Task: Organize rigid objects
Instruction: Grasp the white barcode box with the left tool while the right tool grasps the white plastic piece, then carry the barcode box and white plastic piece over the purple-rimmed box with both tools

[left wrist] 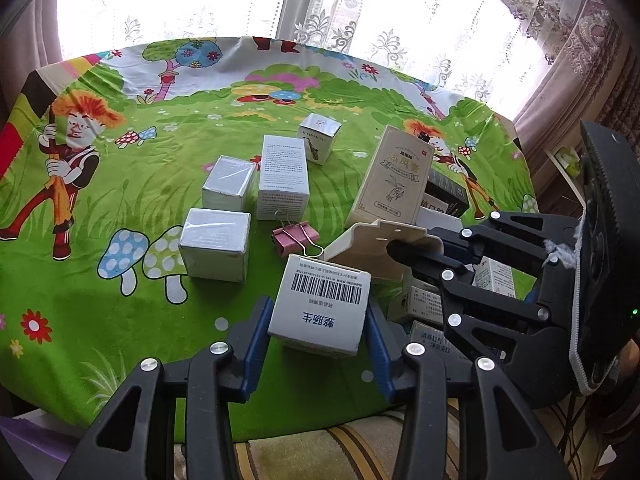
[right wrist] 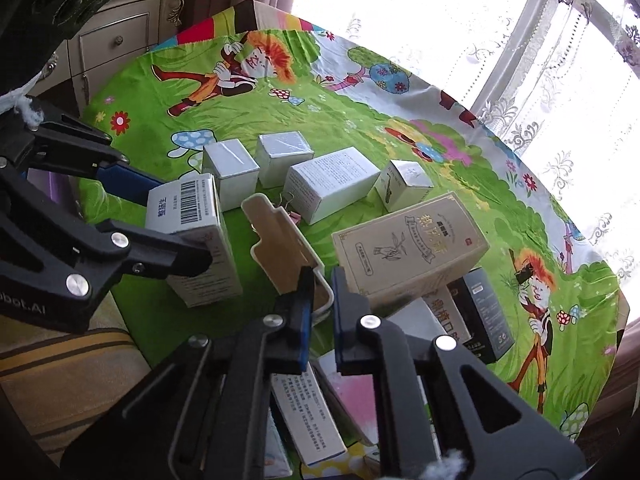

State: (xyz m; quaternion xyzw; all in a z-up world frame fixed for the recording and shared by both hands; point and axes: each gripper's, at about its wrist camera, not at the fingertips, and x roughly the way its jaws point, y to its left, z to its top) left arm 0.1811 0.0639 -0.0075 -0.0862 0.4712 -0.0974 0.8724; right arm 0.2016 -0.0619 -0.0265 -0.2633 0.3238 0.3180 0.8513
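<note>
My left gripper (left wrist: 318, 322) is shut on a white barcode box (left wrist: 320, 304), held upright near the table's front edge; it also shows in the right wrist view (right wrist: 192, 240). My right gripper (right wrist: 322, 292) is shut on the wall of a cream tray (right wrist: 284, 240), tilting it up; the tray also shows in the left wrist view (left wrist: 380, 246). Two silver boxes (left wrist: 218, 242), a tall white box (left wrist: 283, 178) and a small saxophone box (left wrist: 319, 138) stand in a group. A beige box (left wrist: 394, 176) leans on dark boxes.
A pink binder clip (left wrist: 296, 236) lies between the white box and the tray. Several small boxes (right wrist: 304, 412) lie piled under my right gripper. The green cartoon tablecloth (left wrist: 120, 320) covers the table; a striped cushion (left wrist: 340, 452) lies below its front edge.
</note>
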